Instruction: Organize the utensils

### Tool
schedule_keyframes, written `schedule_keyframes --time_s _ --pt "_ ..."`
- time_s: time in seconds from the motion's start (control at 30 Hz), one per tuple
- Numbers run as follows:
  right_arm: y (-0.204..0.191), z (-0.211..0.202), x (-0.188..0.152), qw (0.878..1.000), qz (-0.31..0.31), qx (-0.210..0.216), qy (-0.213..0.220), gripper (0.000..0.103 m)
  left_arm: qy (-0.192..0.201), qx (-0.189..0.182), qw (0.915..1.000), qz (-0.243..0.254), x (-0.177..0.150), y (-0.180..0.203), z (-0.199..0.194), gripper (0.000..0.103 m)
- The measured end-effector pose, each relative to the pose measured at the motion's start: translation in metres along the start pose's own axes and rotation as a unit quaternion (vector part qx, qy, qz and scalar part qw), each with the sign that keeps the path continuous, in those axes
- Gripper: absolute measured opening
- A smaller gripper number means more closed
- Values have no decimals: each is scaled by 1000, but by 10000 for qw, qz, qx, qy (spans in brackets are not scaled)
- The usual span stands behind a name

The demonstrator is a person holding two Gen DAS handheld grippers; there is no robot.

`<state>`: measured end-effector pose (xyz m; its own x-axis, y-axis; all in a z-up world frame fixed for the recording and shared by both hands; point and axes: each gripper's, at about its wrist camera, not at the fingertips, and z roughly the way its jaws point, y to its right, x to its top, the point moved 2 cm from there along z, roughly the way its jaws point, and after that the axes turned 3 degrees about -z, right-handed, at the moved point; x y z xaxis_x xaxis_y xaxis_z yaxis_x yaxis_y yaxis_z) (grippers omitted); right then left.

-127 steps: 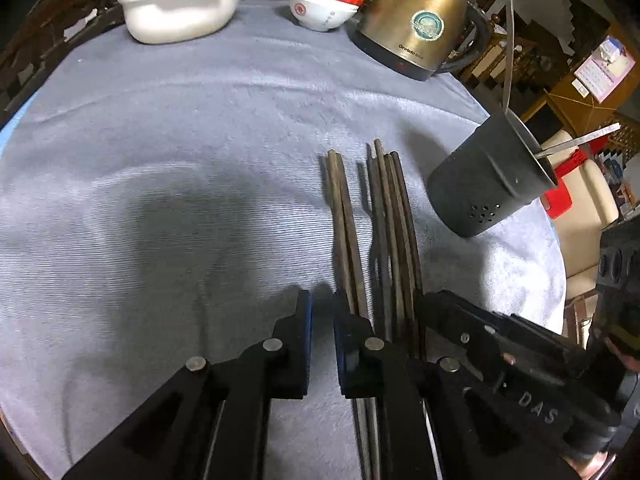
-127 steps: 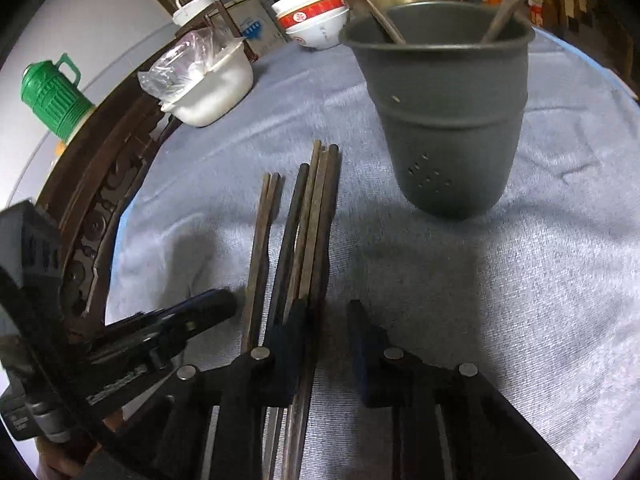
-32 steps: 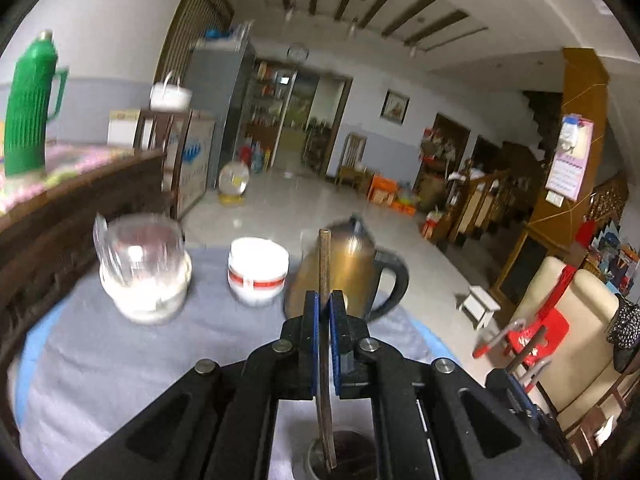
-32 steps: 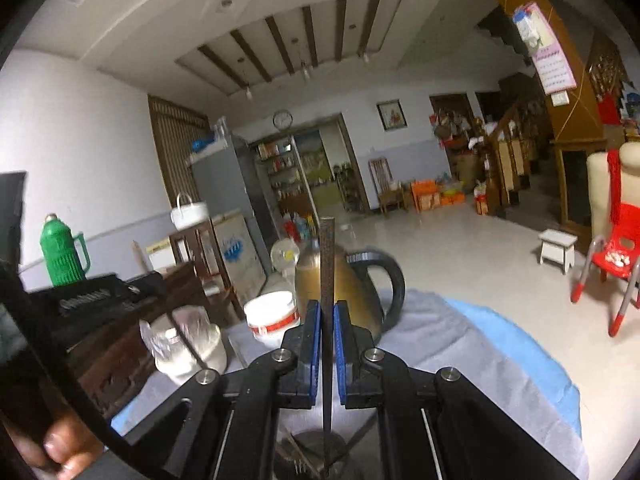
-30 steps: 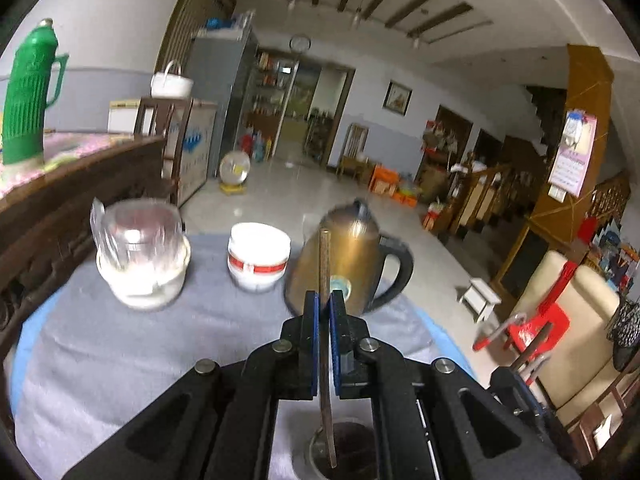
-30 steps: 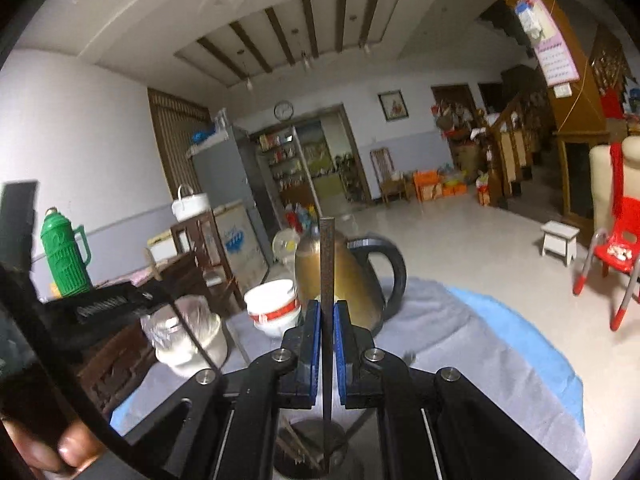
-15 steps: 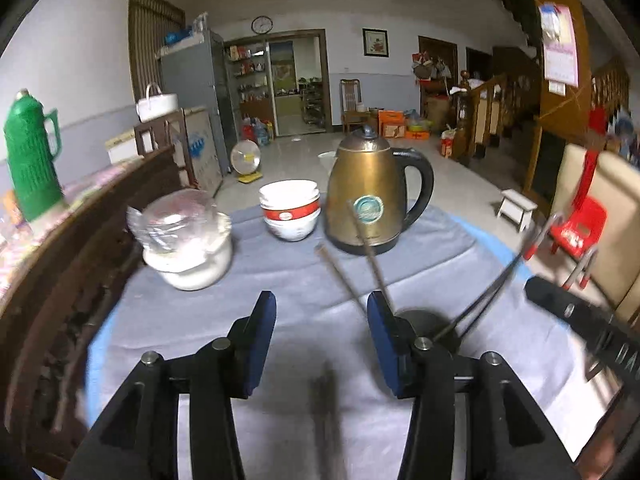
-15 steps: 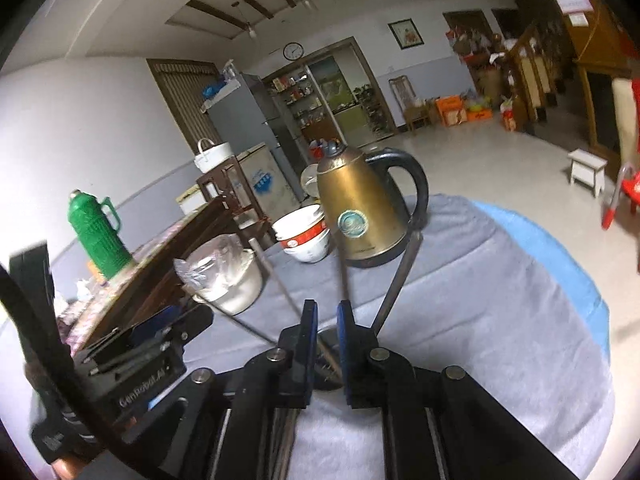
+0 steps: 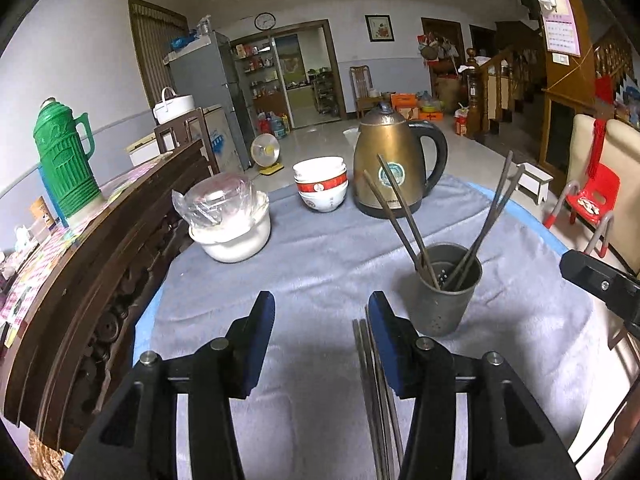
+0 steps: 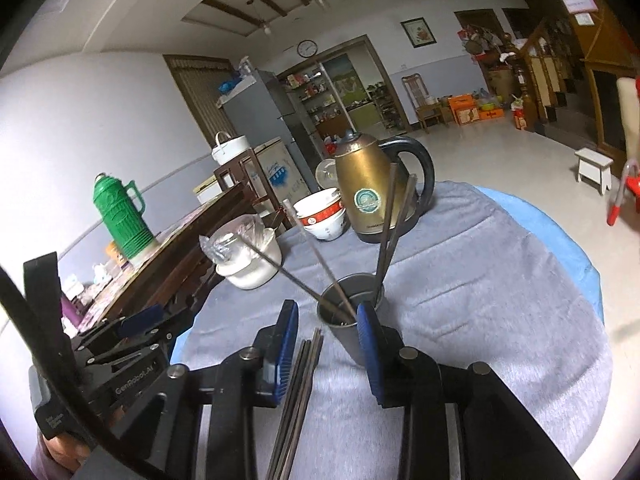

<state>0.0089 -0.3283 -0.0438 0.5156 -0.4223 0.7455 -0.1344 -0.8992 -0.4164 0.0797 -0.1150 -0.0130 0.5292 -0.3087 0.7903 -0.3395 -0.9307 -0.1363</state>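
A dark grey holder cup (image 9: pixel 446 290) stands on the grey cloth with several chopsticks (image 9: pixel 404 216) leaning out of it; it also shows in the right wrist view (image 10: pixel 347 320). More dark chopsticks (image 9: pixel 374 392) lie flat on the cloth, also seen in the right wrist view (image 10: pixel 298 384). My left gripper (image 9: pixel 322 320) is open and empty above the cloth, left of the cup. My right gripper (image 10: pixel 328 328) is open and empty, just in front of the cup.
A gold kettle (image 9: pixel 390 164), stacked red-and-white bowls (image 9: pixel 320 184) and a white pot with a plastic bag (image 9: pixel 230 220) stand at the back. A dark wooden sideboard (image 9: pixel 100 248) with a green thermos (image 9: pixel 66 160) runs along the left. The table edge curves at right.
Both grippers were shut on upright chopsticks above the cup a second ago. Both have since opened, the chopsticks now rest in the cup, and the grippers have drawn back.
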Motion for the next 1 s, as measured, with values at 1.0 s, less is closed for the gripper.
schedule_keyframes --time_s 1.0 --pt "-32 25 -27 9976 -276 400 -502 35 -160 122 9987 -462 -23 -43 -5 51"
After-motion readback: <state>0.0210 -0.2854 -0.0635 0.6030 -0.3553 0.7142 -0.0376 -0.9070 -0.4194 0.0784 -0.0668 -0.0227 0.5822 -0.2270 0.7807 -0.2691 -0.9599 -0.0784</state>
